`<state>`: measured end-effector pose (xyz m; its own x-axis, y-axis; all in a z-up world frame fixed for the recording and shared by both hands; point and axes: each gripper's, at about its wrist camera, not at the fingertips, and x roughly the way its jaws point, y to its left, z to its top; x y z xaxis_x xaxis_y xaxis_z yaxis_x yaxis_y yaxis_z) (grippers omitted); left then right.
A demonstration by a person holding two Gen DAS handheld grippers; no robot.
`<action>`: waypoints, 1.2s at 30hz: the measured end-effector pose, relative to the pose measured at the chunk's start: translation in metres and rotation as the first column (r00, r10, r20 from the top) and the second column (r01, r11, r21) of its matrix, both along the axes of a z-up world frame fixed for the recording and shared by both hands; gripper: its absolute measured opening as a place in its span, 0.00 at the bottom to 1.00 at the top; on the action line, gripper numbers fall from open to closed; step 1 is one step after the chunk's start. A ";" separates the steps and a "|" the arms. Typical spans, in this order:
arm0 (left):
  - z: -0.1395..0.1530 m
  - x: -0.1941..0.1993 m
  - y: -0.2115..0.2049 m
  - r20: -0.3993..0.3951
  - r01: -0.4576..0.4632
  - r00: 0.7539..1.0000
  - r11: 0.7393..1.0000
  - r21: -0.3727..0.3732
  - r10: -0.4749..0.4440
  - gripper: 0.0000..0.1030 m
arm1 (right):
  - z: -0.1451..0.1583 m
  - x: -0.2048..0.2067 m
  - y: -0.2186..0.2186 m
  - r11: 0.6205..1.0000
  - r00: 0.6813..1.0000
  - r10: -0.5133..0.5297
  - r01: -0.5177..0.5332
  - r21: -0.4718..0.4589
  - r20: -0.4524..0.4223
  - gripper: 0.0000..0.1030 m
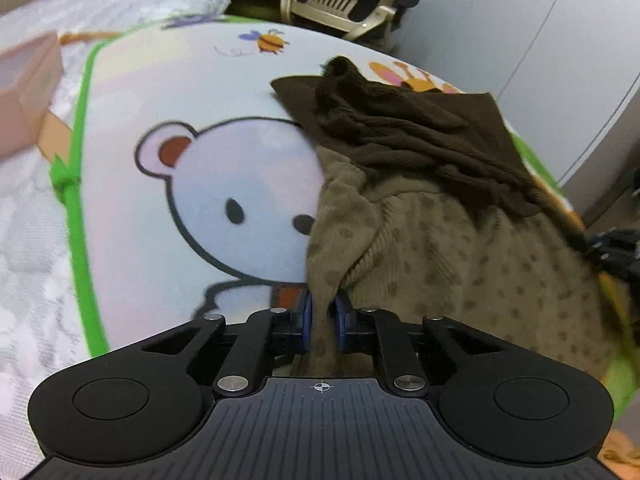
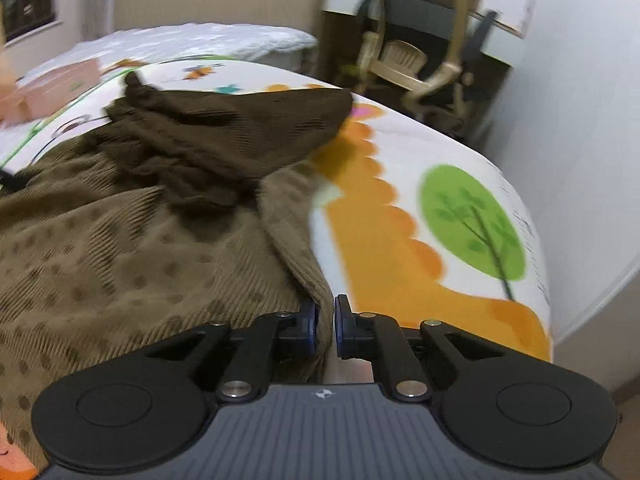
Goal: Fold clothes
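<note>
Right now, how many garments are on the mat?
2. A tan dotted garment lies nearest, pinched at both corners by the left gripper and right gripper. A dark brown garment lies bunched over its far end. More may be hidden underneath.

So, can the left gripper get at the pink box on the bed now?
Probably not yet: the left gripper is shut on the spotted olive garment. The pink box sits far off to its left, with nothing between them.

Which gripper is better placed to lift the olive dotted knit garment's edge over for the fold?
Probably both together: the left gripper and right gripper each pinch an edge of the olive dotted knit garment.
</note>
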<state>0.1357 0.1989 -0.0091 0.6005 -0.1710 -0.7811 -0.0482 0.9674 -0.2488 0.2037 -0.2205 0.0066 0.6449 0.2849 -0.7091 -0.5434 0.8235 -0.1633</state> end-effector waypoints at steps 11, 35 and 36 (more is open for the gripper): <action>0.001 0.010 0.005 -0.012 -0.009 1.000 0.997 0.078 0.010 0.21 | 0.015 0.013 -0.017 0.998 1.000 -0.008 0.007 0.060 0.004 0.25; 0.004 0.168 0.005 0.077 -0.039 0.996 0.992 -0.121 0.049 0.30 | 0.008 0.182 0.063 0.927 0.984 -0.058 0.116 0.358 -0.168 0.44; 0.010 0.164 0.014 0.084 -0.073 0.993 0.990 -0.120 0.083 0.41 | 0.013 0.187 0.057 0.908 0.981 -0.074 0.141 0.394 -0.180 0.45</action>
<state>0.3002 0.2132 0.0009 0.6813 -0.2076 -0.7020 -0.0949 0.9258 -0.3659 0.3906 -0.1637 0.0197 0.5770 0.5033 -0.6432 -0.4391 0.8552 0.2753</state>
